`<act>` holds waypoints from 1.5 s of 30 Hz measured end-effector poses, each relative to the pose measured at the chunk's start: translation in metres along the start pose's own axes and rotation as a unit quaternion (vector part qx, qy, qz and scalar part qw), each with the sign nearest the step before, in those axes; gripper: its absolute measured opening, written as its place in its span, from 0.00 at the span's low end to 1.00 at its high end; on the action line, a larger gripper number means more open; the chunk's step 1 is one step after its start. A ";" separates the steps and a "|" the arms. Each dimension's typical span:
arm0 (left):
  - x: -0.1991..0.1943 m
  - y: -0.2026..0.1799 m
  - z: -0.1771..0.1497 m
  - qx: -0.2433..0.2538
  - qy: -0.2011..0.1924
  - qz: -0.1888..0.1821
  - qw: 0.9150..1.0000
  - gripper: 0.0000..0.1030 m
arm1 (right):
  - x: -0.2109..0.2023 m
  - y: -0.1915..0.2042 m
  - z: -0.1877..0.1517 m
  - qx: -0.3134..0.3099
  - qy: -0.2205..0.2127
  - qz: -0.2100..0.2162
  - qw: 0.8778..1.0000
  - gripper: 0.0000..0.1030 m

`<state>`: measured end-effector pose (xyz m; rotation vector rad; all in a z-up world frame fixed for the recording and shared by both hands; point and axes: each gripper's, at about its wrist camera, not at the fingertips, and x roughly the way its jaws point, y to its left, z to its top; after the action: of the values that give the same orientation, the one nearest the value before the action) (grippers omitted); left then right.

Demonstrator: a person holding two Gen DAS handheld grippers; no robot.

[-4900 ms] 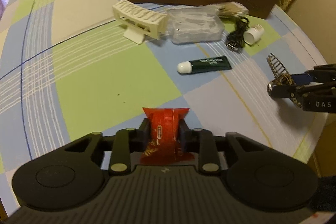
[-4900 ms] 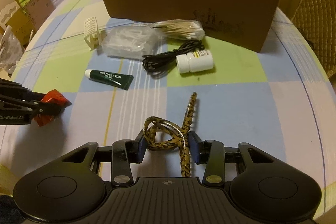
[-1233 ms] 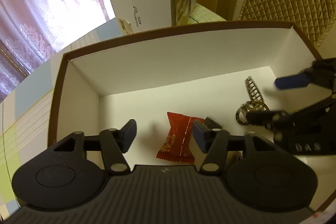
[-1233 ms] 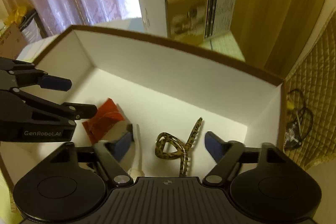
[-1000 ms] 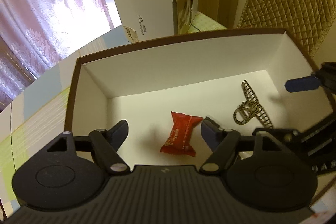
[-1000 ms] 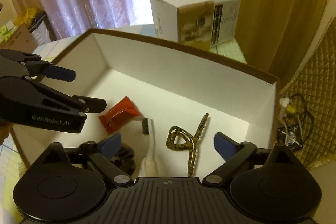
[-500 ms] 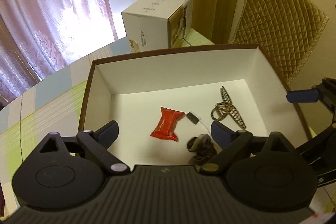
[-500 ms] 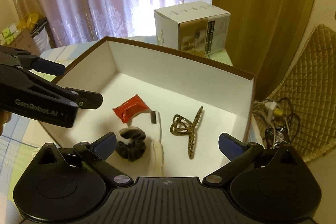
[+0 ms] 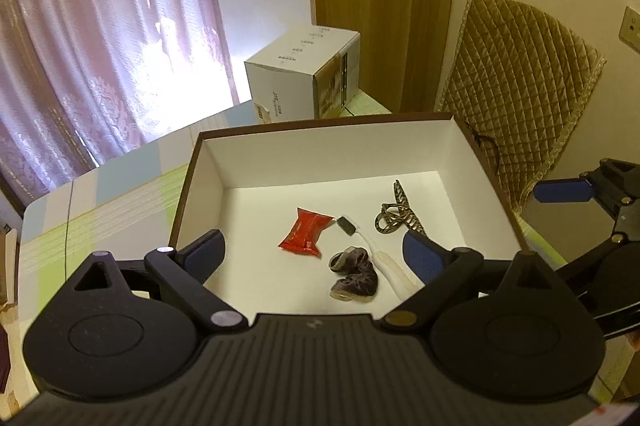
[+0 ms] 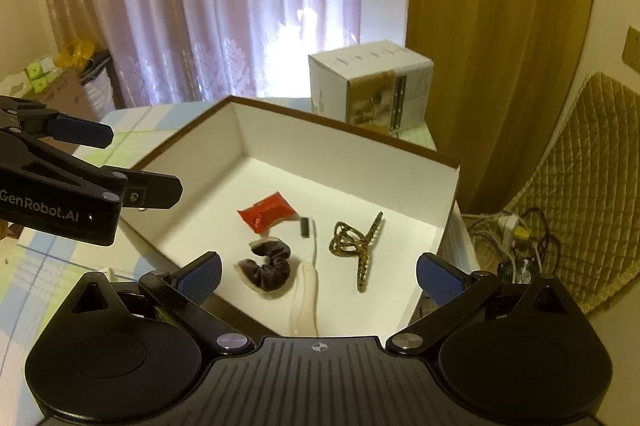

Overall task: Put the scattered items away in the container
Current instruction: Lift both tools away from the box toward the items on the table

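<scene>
The brown box [image 9: 320, 124] [image 10: 344, 124] with a white inside holds a red snack packet [image 9: 305, 232] [image 10: 266, 212], a leopard-print hair claw [image 9: 396, 216] [image 10: 358, 244], a dark velvet scrunchie [image 9: 356, 276] [image 10: 266, 266] and a white toothbrush [image 9: 380, 256] [image 10: 308, 278]. My left gripper [image 9: 316, 254] hovers open above the box's near edge, nothing between its blue pads. My right gripper [image 10: 318, 272] is open too, high over the box. Each gripper shows at the side of the other's view.
A white carton [image 9: 306, 78] [image 10: 370, 86] stands behind the box. The checked tablecloth [image 9: 108, 194] spreads left of it. A quilted chair back [image 9: 516, 74] and tangled cables [image 10: 516, 238] lie to the right. Curtains [image 10: 208, 6] hang behind.
Both grippers let go of the red packet and the hair claw inside the box, opened wide, and have risen up and back from it.
</scene>
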<state>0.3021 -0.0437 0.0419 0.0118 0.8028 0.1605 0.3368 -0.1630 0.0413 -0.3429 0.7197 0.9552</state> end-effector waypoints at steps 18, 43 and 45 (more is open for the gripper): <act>-0.059 -0.014 -0.042 -0.018 -0.024 0.015 0.999 0.91 | -0.050 0.018 -0.025 -0.017 -0.037 0.028 0.999 0.98; -0.089 0.031 -0.170 -0.040 0.026 0.037 0.998 0.89 | -0.037 0.063 -0.126 0.001 0.056 0.040 0.998 0.98; -0.086 0.030 -0.177 -0.038 0.033 0.037 0.998 0.89 | -0.035 0.062 -0.131 0.005 0.062 0.040 0.997 0.98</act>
<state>0.1122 -0.0358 -0.0174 -0.0367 0.8621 0.2623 0.2191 -0.2244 -0.0263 -0.3688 0.8561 1.0126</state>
